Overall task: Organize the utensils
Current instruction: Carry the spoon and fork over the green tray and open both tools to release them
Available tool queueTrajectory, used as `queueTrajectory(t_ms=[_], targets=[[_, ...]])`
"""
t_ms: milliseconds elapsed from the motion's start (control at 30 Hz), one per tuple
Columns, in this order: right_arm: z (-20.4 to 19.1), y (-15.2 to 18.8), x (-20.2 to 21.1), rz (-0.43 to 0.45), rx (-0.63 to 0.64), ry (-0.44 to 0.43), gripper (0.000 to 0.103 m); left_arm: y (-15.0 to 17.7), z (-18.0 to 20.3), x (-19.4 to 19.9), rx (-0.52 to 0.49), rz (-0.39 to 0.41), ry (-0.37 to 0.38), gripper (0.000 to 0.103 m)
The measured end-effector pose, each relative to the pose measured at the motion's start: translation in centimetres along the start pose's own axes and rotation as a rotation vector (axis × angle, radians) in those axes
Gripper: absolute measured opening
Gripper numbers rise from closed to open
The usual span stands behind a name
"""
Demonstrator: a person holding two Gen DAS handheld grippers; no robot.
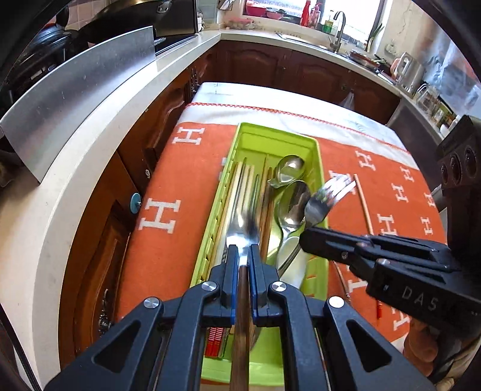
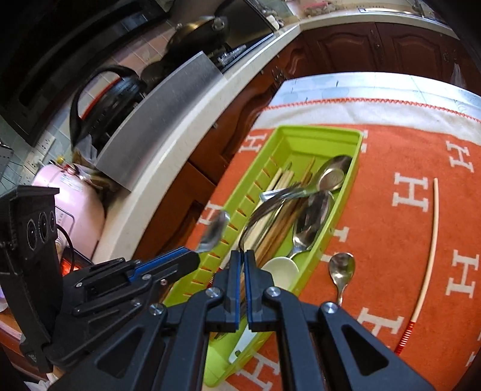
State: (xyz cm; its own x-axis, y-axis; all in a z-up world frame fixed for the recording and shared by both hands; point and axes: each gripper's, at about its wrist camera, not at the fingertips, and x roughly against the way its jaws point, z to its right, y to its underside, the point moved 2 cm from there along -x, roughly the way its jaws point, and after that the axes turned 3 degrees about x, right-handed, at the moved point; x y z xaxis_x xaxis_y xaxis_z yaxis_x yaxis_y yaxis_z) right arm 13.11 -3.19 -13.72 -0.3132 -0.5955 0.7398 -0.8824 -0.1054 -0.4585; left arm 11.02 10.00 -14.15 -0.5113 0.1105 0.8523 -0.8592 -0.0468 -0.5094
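Left wrist view: left gripper (image 1: 243, 251) clamps wood-handled spoon (image 1: 243, 233) over green tray (image 1: 319, 156), chopstick side; right gripper (image 1: 312, 240) pinches fork (image 1: 326, 197) at tray's right rim | right wrist view: loose teaspoon (image 2: 341, 270), chopstick (image 2: 431, 240) on orange cloth (image 2: 390, 150) | advice: lower level, release one at a time.

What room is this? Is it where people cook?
Yes, most likely a home kitchen: there is a sink with a faucet by the window, dark pans on the stove, and a green utensil tray full of spoons and chopsticks.
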Motion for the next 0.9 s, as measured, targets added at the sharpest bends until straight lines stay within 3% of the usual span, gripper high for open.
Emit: queueTrajectory(t_ms=[167,400,533,733,900], targets=[[0.0,0.4,-1.2,-0.053,-0.021,-0.006,0.007,-0.3,0.0,0.2,0.004,0.023,-0.006,0.021],[-0.9,1.4,0.0,-0.032,0.027,0.022,0.007,0.1,0.2,1.3,-0.004,0.038,-0.017,0.024],[-1.0,2.0,1.3,-0.008,0.047,0.053,0.007,0.6,0.5,1.5,-0.007,0.035,-0.034,0.043],[-0.2,2.9,3.7,0.033,0.048,0.109,0.007,1.2,1.5,2.3,-0.042,0.050,-0.043,0.045],[1.3,4.1,5.8,0.061,0.026,0.163,0.007,1.7,2.3,3.1,-0.062,0.065,-0.064,0.056]])
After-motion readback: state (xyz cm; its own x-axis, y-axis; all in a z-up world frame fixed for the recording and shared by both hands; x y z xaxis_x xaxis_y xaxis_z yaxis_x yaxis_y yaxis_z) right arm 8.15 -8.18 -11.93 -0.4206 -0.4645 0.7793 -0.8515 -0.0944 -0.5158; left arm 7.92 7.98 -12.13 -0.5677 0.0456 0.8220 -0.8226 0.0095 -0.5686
